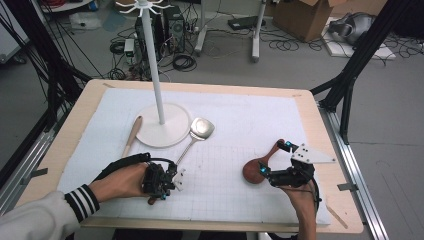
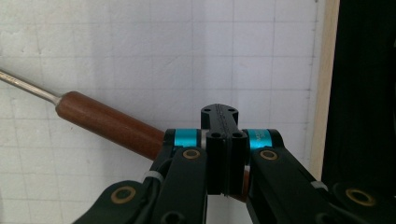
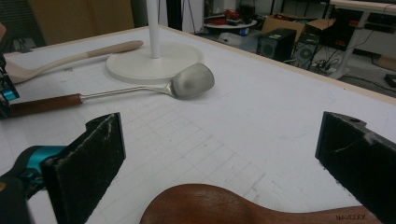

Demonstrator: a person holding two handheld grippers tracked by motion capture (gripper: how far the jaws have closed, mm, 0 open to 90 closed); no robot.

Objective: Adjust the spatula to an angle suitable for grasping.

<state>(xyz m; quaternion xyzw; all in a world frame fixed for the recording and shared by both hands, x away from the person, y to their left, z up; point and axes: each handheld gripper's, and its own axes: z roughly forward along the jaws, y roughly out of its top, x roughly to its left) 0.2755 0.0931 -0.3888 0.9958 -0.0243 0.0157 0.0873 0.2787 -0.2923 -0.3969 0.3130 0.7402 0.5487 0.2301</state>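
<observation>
We have the left gripper [image 1: 172, 181] clamped shut on the brown handle of the metal spatula [image 1: 200, 130], which lies on the tabletop [image 1: 250, 120] with its blade by the rack base [image 1: 162, 131]. Right gripper [image 1: 274, 161] has jaws wide over the dark wooden spoon [image 1: 257, 167], not gripping. Next, we judge: lift the spatula toward the rack

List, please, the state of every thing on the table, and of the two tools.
Left tool: shut on the brown wooden handle of the steel spatula.
Right tool: open, jaws either side of the dark brown wooden spoon, not pressing it.
Steel spatula: lying flat on the white mat.
Pale wooden spoon: lying flat beside the stand's base.
White hook stand: upright, nothing hanging.
</observation>
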